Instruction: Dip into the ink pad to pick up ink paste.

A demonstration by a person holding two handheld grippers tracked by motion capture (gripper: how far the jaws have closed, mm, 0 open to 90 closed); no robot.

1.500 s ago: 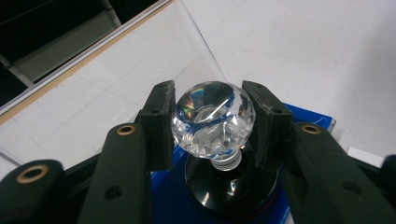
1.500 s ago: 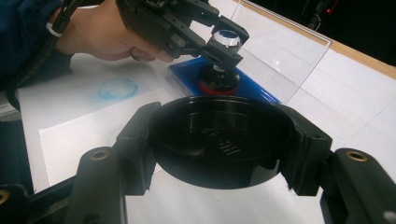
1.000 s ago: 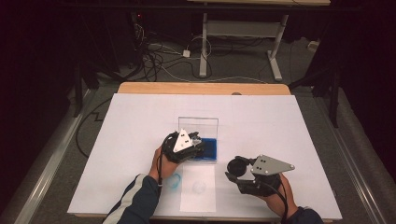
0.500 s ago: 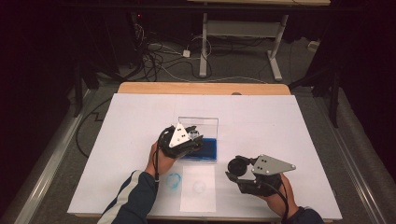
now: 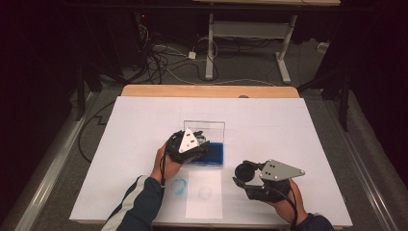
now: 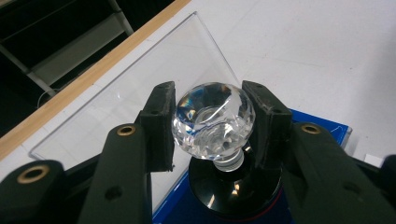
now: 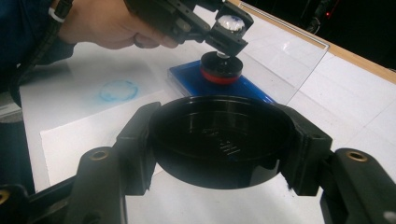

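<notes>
My left gripper (image 6: 212, 122) is shut on the clear faceted knob (image 6: 212, 119) of a stamp. The stamp's black and red base (image 7: 222, 69) rests on the blue ink pad (image 7: 187, 77) of an open clear case (image 5: 204, 129). In the high view the left gripper (image 5: 196, 144) hangs over the pad (image 5: 215, 155) at the table's middle. My right gripper (image 7: 219, 144) is shut on a round black cap (image 7: 219, 135), hollow side facing the camera. It is held still near the front right, where the high view shows the cap (image 5: 244, 171).
A white paper sheet (image 5: 204, 197) with a faint round mark lies in front of the pad. A blue ring print (image 5: 179, 186) marks the white table cover (image 5: 288, 125) beside it. The wooden far edge (image 5: 207, 90) ends the table; cables and desk legs lie beyond.
The left gripper has turned slightly over the ink pad, its grey plate now tipped more upright. The right gripper and the cap have stayed put.
</notes>
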